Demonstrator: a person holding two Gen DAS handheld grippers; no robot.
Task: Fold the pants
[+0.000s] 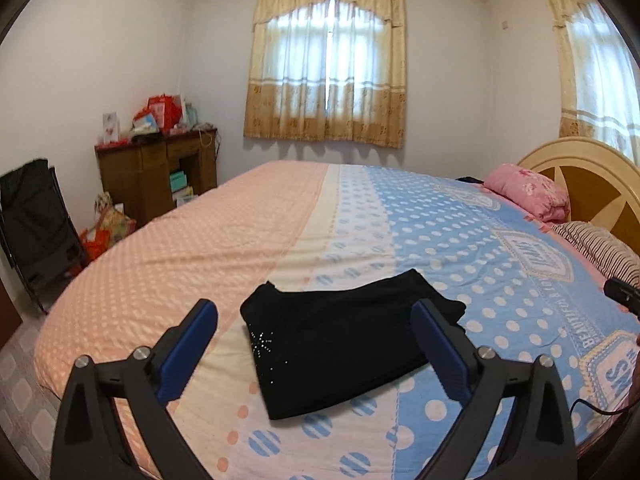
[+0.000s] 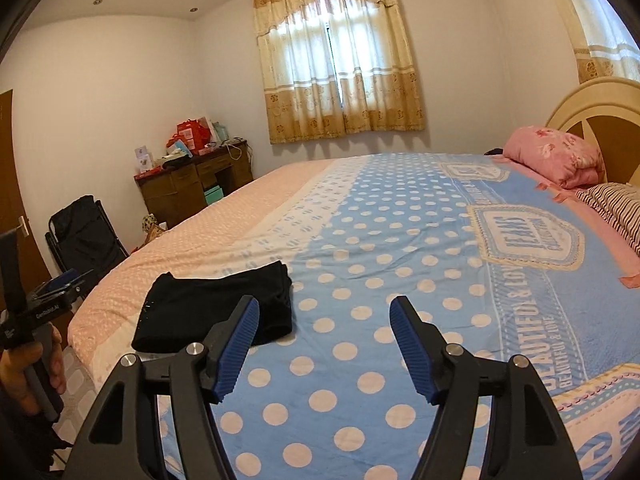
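Black pants (image 1: 340, 344) lie folded into a compact rectangle on the bed, with small sparkly studs on the near left part. My left gripper (image 1: 316, 312) is open and empty, held above the near side of the pants, its blue pads either side of them. In the right wrist view the pants (image 2: 208, 312) lie to the left. My right gripper (image 2: 324, 312) is open and empty, over the blue dotted cover to the right of the pants. The left gripper's body (image 2: 44, 304) shows at the left edge, held in a hand.
The bed cover (image 1: 440, 220) is pink on the left and blue with white dots on the right. A pink pillow (image 1: 528, 192) and a striped pillow (image 1: 600, 244) lie by the headboard (image 1: 580, 168). A wooden desk (image 1: 160, 176) and a black chair (image 1: 36, 224) stand left of the bed.
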